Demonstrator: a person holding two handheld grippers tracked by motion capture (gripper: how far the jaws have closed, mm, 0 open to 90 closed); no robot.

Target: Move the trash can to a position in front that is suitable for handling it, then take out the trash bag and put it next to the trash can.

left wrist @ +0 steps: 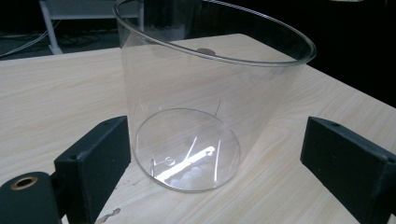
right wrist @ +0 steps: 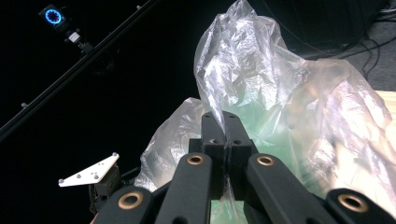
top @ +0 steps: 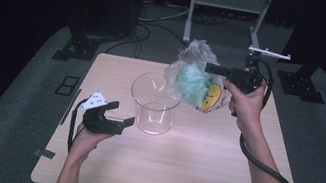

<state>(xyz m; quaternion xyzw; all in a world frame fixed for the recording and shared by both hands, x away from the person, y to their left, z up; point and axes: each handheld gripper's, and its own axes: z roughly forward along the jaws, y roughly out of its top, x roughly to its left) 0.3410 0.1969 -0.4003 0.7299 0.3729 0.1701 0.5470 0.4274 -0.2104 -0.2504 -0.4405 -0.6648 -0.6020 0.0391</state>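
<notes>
Your right gripper (top: 212, 68) is clamped on a fold of the clear plastic bag (top: 192, 79), its jaws pressed together with the film pinched between them. The bag hangs in the air at the gripper's tip, at about nine o'clock from your right hand (top: 245, 103), with green and yellow contents showing through. It hovers over the two-o'clock edge of the glass beaker (top: 153, 104), which stands upright on the surface (top: 196, 178). Your left gripper (top: 128, 123) rests at eight o'clock of the beaker, jaws spread wide, the beaker's base just ahead between them.
</notes>
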